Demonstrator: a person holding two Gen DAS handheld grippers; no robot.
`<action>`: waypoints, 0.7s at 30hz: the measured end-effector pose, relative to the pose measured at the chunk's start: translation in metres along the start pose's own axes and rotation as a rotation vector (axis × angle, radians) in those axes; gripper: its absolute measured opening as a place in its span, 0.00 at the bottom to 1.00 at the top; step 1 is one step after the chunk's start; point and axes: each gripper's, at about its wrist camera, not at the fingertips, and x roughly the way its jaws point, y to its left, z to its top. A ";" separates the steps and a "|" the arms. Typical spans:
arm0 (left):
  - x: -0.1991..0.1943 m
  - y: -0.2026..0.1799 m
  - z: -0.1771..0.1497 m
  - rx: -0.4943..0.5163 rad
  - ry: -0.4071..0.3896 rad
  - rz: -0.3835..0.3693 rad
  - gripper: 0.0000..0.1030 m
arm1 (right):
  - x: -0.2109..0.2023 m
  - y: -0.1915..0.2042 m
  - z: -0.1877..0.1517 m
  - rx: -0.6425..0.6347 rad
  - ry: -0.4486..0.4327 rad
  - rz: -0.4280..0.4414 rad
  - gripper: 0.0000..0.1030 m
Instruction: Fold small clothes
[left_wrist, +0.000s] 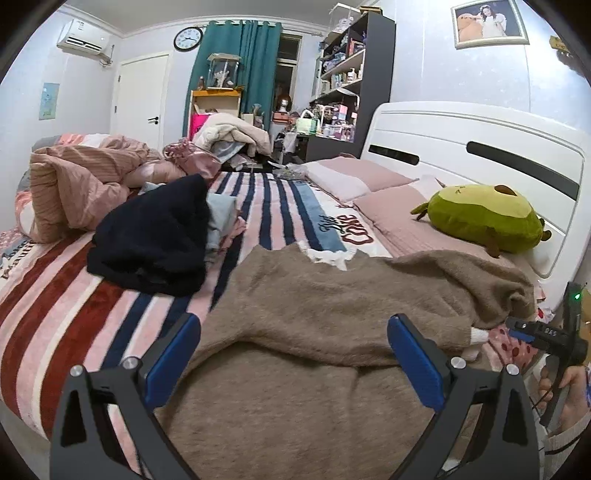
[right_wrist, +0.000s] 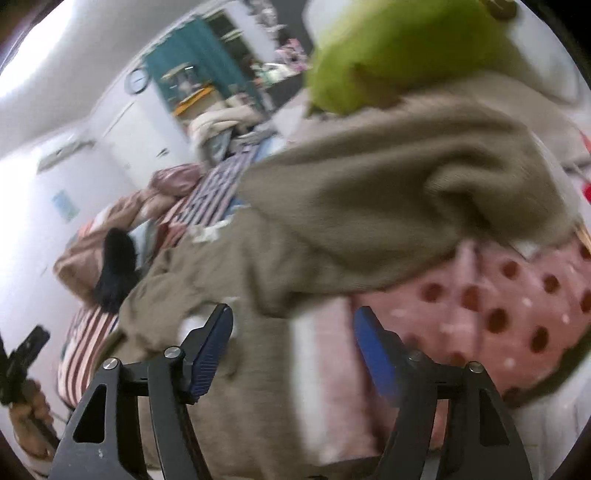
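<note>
A fuzzy tan-brown garment (left_wrist: 314, 321) lies spread on the striped bed, one sleeve with a white cuff (left_wrist: 480, 336) folded across it to the right. My left gripper (left_wrist: 293, 332) is open and empty just above its near part. The right gripper (left_wrist: 546, 336) shows at the right edge beside the cuff. In the blurred right wrist view the same garment (right_wrist: 332, 206) fills the middle, and my right gripper (right_wrist: 293, 328) is open over the sleeve end, holding nothing.
A dark navy garment (left_wrist: 155, 240) and a pale blue one (left_wrist: 219, 218) lie to the left on the striped blanket (left_wrist: 55, 295). A green avocado plush (left_wrist: 480, 218) rests on pink pillows by the white headboard (left_wrist: 480, 147). A pink dotted cloth (right_wrist: 498, 306) lies under the sleeve.
</note>
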 end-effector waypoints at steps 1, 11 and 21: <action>0.003 -0.005 0.001 0.004 0.007 -0.006 0.97 | 0.002 -0.009 0.000 0.022 0.003 -0.001 0.64; 0.014 -0.037 0.018 0.038 0.010 0.015 0.97 | 0.023 -0.078 0.026 0.147 -0.136 0.024 0.68; 0.022 -0.041 0.024 0.035 0.014 0.049 0.97 | 0.020 -0.103 0.042 0.153 -0.266 0.119 0.26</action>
